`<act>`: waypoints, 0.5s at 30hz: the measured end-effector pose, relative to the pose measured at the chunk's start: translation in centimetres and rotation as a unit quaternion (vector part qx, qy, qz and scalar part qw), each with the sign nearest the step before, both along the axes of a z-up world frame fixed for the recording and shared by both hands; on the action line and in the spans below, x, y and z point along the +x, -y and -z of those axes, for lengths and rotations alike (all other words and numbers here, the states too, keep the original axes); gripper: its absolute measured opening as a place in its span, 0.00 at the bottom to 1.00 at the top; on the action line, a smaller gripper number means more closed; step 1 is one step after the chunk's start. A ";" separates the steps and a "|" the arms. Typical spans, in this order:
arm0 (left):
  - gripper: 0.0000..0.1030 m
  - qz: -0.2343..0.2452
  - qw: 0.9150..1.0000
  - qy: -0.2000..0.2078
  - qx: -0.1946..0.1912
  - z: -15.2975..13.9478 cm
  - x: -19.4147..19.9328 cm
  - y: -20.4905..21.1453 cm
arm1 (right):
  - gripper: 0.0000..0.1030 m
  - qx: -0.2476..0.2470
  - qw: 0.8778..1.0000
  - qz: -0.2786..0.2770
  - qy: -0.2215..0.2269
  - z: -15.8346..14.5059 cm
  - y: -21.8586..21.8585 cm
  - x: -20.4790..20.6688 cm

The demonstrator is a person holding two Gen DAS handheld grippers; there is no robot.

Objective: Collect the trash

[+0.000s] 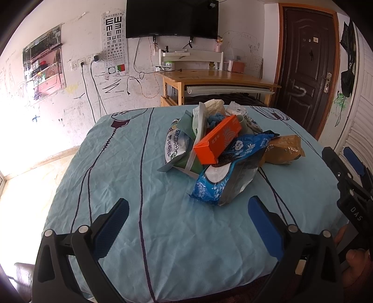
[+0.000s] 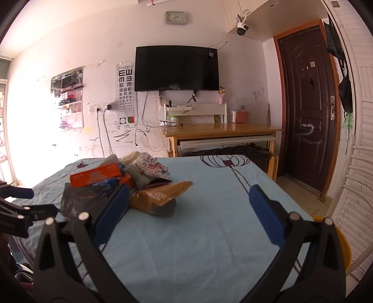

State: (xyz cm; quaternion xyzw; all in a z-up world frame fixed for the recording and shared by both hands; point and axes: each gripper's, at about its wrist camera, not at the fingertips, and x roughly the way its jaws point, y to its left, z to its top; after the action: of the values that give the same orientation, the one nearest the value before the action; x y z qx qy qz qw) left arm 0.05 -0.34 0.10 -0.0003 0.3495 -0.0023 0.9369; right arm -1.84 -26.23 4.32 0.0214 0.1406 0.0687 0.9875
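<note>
A heap of trash lies on the light blue tablecloth (image 1: 144,209). In the heap I see an orange box (image 1: 218,139), a blue snack bag (image 1: 230,170), a brown wrapper (image 1: 283,149), a white-green bag (image 1: 176,144) and crumpled packets behind them. My left gripper (image 1: 188,209) is open, low over the cloth, just short of the blue bag. My right gripper (image 2: 188,198) is open too, to the right of the heap; its left finger (image 2: 114,207) sits close to the brown wrapper (image 2: 160,195) and the orange box (image 2: 98,178).
A wooden desk (image 1: 221,77) stands beyond the table under a wall-mounted TV (image 1: 172,18). A dark door (image 1: 307,67) is at the right. A yellow seat (image 2: 342,247) shows past the table's right edge. The right gripper body (image 1: 349,184) enters the left wrist view.
</note>
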 end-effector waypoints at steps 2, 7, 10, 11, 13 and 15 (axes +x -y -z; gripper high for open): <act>0.94 0.000 1.000 0.000 0.000 0.0 0.0 0.0 | 0.96 -0.001 1.000 0.000 0.000 0.0 0.0 0.0; 0.94 0.000 1.000 -0.001 -0.001 0.0 0.0 -0.1 | 0.96 -0.003 1.000 -0.001 -0.002 0.1 -0.1 0.0; 0.94 0.000 1.000 -0.001 -0.001 0.1 0.0 -0.2 | 0.96 -0.003 1.000 -0.002 -0.001 0.1 -0.2 0.0; 0.94 0.000 1.000 -0.001 -0.001 0.1 0.0 -0.2 | 0.96 -0.004 1.000 -0.001 -0.001 0.1 -0.2 0.0; 0.94 0.000 1.000 -0.002 -0.002 0.1 0.0 -0.2 | 0.96 -0.003 1.000 -0.002 -0.002 0.1 -0.2 0.1; 0.94 0.000 1.000 -0.002 -0.001 0.1 0.0 -0.2 | 0.96 -0.004 1.000 -0.001 -0.002 0.1 -0.2 0.1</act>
State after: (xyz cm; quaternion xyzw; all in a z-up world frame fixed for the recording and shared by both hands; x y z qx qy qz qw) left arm 0.09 -0.17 -0.05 -0.0017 0.3513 -0.0026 0.9363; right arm -1.74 -26.02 4.18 0.0171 0.1434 0.0695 0.9871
